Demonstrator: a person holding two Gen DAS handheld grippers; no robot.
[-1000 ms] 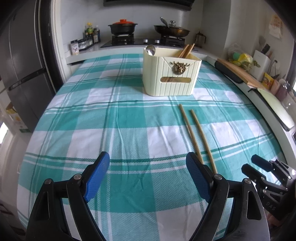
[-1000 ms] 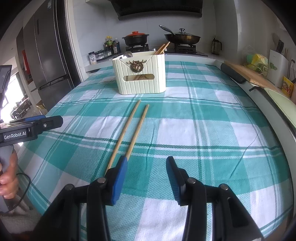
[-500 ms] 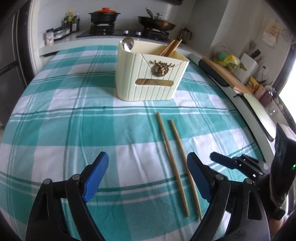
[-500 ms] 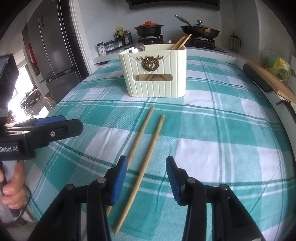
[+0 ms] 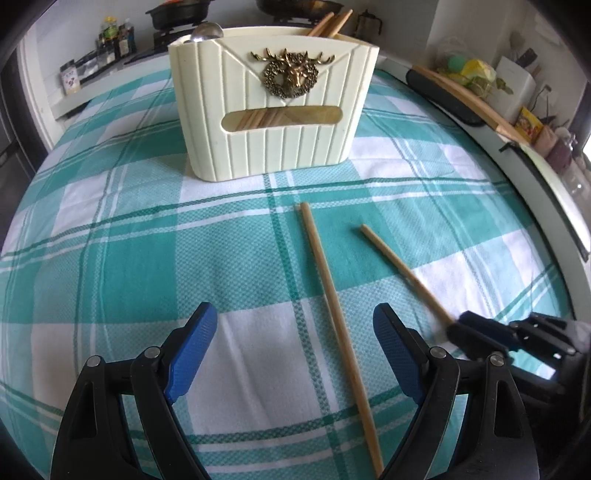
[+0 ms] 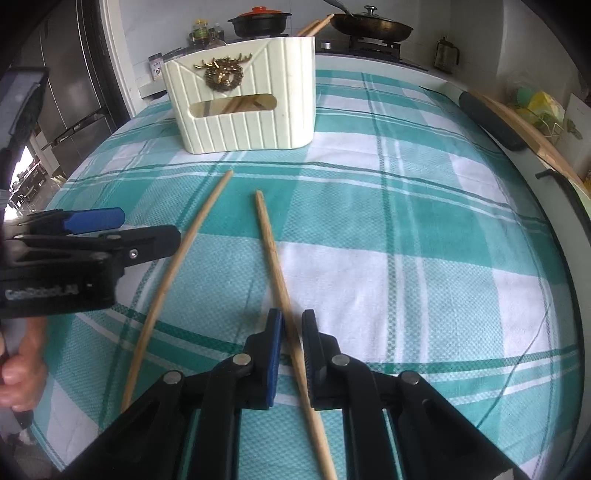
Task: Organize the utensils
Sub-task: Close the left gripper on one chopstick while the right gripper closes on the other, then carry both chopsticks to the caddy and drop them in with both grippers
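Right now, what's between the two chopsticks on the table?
Only bare checked tablecloth lies between the left chopstick and the right chopstick, seen from the right wrist.

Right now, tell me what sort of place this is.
Most likely a home kitchen: a stove with a lidded pot and a pan at the back, a tall fridge at the left, and a utensil holder on a checked tablecloth.

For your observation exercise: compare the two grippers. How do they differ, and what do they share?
The left gripper is open; the right gripper has just closed on a chopstick. The left holds nothing, with the other chopstick lying between its jaws. Both have blue pads and point towards the holder.
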